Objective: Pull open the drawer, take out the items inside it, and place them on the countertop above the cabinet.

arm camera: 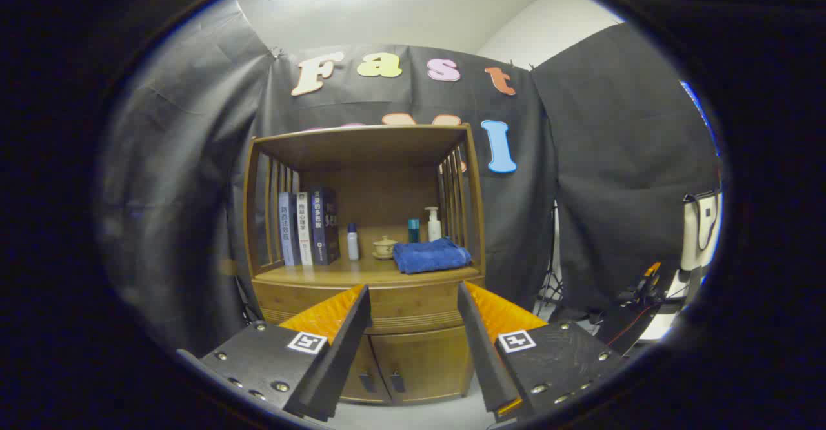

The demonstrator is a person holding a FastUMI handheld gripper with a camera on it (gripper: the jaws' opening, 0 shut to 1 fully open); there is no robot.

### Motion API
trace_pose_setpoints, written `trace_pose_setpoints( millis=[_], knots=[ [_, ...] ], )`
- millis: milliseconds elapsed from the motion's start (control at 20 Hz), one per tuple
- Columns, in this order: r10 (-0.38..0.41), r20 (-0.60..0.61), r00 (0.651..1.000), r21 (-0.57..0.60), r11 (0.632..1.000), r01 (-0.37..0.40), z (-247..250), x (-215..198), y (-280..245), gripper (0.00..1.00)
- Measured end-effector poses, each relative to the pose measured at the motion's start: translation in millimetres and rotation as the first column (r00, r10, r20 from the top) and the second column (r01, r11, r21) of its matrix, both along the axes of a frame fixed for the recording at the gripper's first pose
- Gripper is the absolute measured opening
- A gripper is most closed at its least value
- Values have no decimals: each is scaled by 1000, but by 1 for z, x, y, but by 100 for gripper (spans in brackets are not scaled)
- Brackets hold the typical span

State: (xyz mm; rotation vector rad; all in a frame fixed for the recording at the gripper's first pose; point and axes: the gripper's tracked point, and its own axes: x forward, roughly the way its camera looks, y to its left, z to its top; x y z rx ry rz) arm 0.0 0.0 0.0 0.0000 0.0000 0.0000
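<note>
At the bottom of the frame, the gripper [413, 301] is hanging wide open, holding nothing. Beyond its fingers, mid-frame, the closed wooden drawer [413, 301] is sitting under the cabinet's table [335, 274], which is carrying a folded blue towel [431, 255].

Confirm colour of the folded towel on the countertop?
Blue, plain. The towel lies on the countertop beyond the open gripper; gripper view shows it best.
</note>
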Motion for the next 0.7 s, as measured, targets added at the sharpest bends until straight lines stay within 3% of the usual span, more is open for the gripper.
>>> trace_pose_setpoints(
  millis=[250, 500, 700],
  knots=[
    [32, -1, 999, -46, 998, -32, 6, 1, 10, 81],
    [3, -12, 1000, -145, 989, -5, 3, 5, 8, 81],
    [-2, 45, 999, -121, 993, 7, 8, 18, 17, 82]
  ],
)
